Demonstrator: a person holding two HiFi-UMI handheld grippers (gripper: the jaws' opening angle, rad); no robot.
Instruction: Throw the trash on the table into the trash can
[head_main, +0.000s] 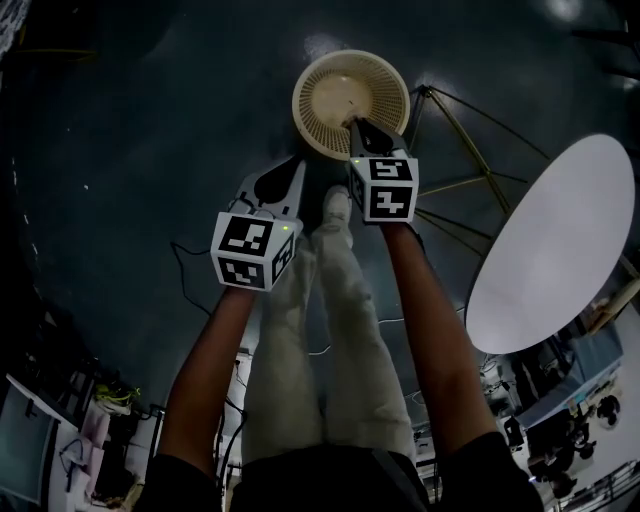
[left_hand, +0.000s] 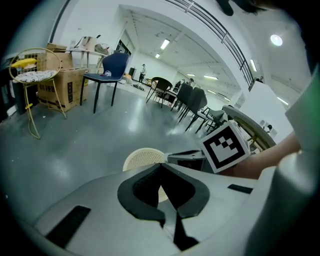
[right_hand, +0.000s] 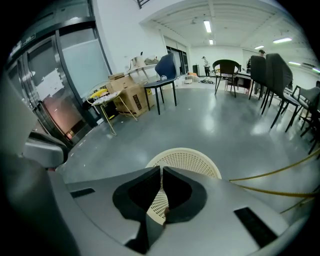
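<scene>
A cream slotted trash can (head_main: 350, 95) stands on the dark floor in front of the person's feet. My right gripper (head_main: 357, 124) hangs over the can's near rim; in the right gripper view its jaws meet at the tips (right_hand: 161, 170) above the trash can (right_hand: 187, 160). I see nothing clearly held, only a small brownish speck low in the gap. My left gripper (head_main: 296, 162) sits just left of the can and short of it, jaws together (left_hand: 161, 167) and empty, with the trash can (left_hand: 142, 159) beyond. The white round table (head_main: 560, 240) is at the right; no trash shows on it.
Yellow wire legs (head_main: 460, 130) spread between the can and the table. The person's legs (head_main: 320, 330) run down the middle, with cables on the floor beside them. Farther off stand a blue chair (left_hand: 112, 67), cardboard boxes (left_hand: 55, 85) and a wire stool (left_hand: 32, 75).
</scene>
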